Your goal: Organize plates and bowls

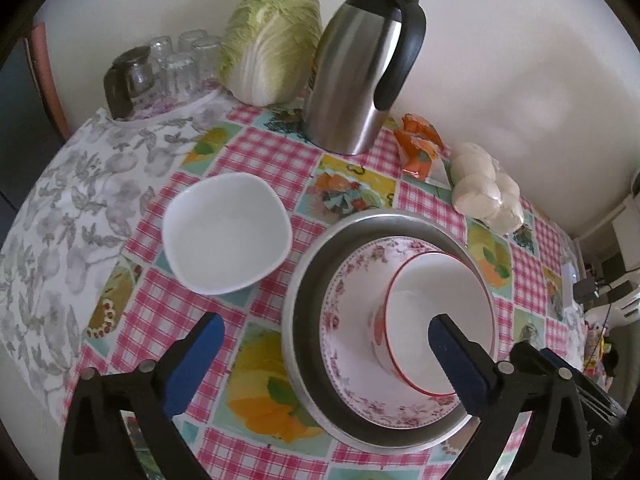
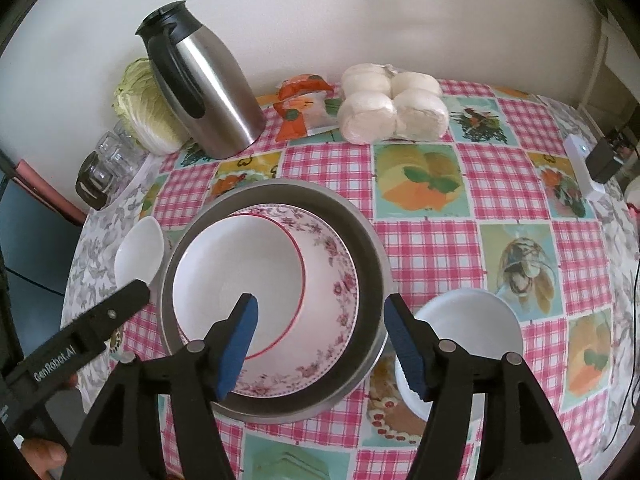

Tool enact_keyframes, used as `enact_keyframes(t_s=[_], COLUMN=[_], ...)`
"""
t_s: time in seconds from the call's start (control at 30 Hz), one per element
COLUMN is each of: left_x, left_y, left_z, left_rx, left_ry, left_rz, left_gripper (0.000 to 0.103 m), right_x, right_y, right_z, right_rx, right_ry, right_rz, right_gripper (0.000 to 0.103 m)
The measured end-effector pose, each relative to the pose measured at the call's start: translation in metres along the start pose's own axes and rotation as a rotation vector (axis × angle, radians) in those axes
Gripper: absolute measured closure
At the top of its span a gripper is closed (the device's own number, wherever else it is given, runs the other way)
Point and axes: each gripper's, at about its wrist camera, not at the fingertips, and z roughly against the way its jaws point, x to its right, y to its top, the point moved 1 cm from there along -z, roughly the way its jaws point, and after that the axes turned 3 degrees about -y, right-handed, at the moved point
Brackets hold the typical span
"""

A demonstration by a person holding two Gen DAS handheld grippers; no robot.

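A metal basin stands on the checked tablecloth. In it lies a pink floral plate, and on that plate sits a red-rimmed white bowl. My left gripper hangs wide open above the basin's near-left side, one pad over the bowl, gripping nothing. My right gripper is open too, its left pad above the bowl and its right pad outside the basin's rim. A squarish white bowl rests left of the basin. A round white bowl sits at its right.
Along the wall stand a steel thermos jug, a cabbage, upturned glasses on a tray, an orange packet and wrapped white buns. A white device and a black charger lie at the table's right edge.
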Motion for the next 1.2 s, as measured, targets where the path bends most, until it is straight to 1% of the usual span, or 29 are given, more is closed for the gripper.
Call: enact_keyframes(t_s=[0.03,0.1,0.4,0.5,0.67,0.8,1.0,1.2], left_x=[-0.001,-0.003,-0.011,-0.016,-0.024,-0.033,-0.062,-0.097], left_y=[-0.001,-0.002,-0.005,-0.005,-0.006,-0.004,-0.001,0.004], left_z=[0.001,0.001,0.010,0.012,0.009,0.009,0.005,0.008], left_rx=[0.002,0.003,0.027,0.032,0.019,0.023,0.014,0.027], left_ry=[0.005,0.011,0.027,0.025,0.029,0.026,0.070,0.104], left_rz=[-0.003,-0.007,-0.005,0.004,0.019,0.025,0.073,0.138], left_gripper=[0.000,0.000,0.000,0.000,0.000,0.000,0.000,0.000], right_x=[0.001,0.003,0.002,-0.001,-0.008,-0.016,-0.030,-0.044], right_y=[-0.001,-0.002,-0.010,-0.011,-0.013,-0.013,-0.015,-0.017], right_z=[0.001,0.003,0.005,0.006,0.007,0.005,-0.002,-0.005], right_rx=[0.001,0.005,0.004,0.007,0.017,0.017,0.004,0.015], right_ry=[-0.002,-0.009,-0.018,-0.017,-0.011,-0.010,-0.010,0.005], right_rz=[-0.003,-0.005,-0.008,-0.003,0.007,0.022,0.057,0.084], right_gripper=[0.025,0.019,0.018,0.016,0.015,0.015,0.015,0.015])
